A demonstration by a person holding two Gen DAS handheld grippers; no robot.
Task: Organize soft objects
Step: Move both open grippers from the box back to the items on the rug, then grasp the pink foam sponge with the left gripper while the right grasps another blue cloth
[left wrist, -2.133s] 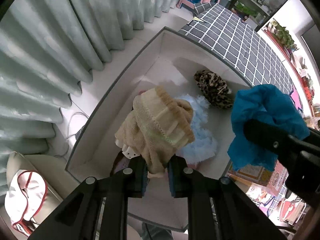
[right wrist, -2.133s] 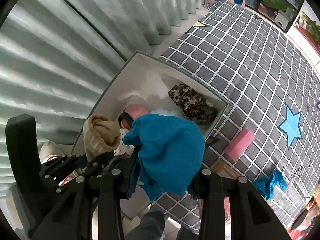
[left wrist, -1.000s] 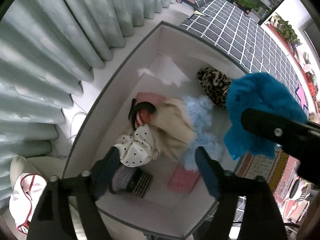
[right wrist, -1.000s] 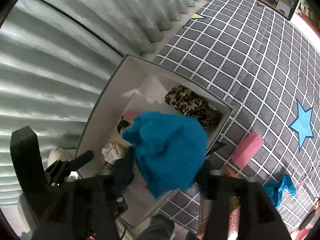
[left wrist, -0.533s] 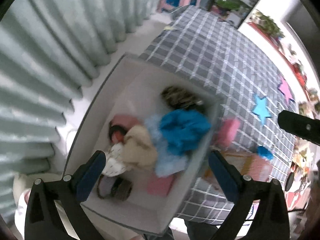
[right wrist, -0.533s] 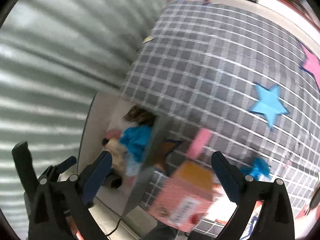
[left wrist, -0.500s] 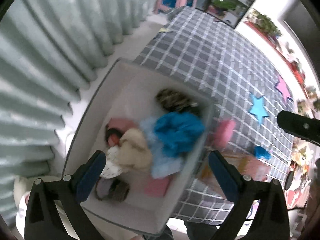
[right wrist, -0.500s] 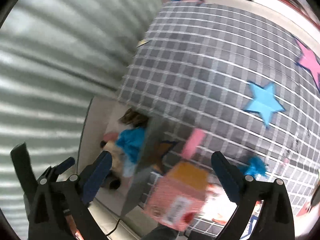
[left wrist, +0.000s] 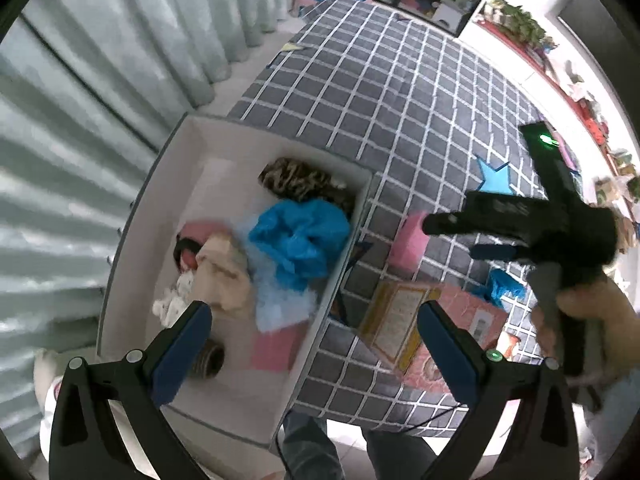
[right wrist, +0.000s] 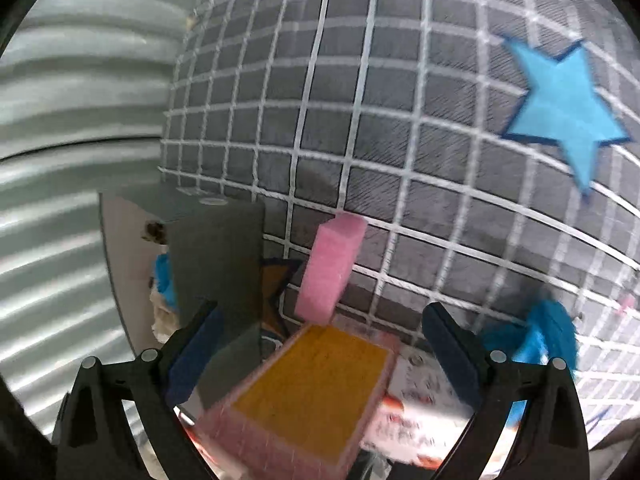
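Your left gripper hangs above the near end of the box, its fingers spread wide with nothing between them, which leaves it free for the next pickup. Your right gripper is likewise spread wide and empty, aimed low over the rug, where the loose items lie. Directly ahead of it sits a flat carton with a yellow face and pink edges, rigid and likely not part of the sort. Just beyond stands a pink foam block, rectangular, porous-looking and squashable; judge it the nearest target, best pinched across its narrow sides. To the right lies a blue fluffy piece, shaggy and shapeless, partly behind your right finger. Inside the box, the sorted soft items are piled together: a blue crumpled cloth on top, a beige knitted piece beside it, pale blue fluff beneath, and a leopard-print plush at the far end. The box walls are stiff and smooth, so they contain the limp fabrics.
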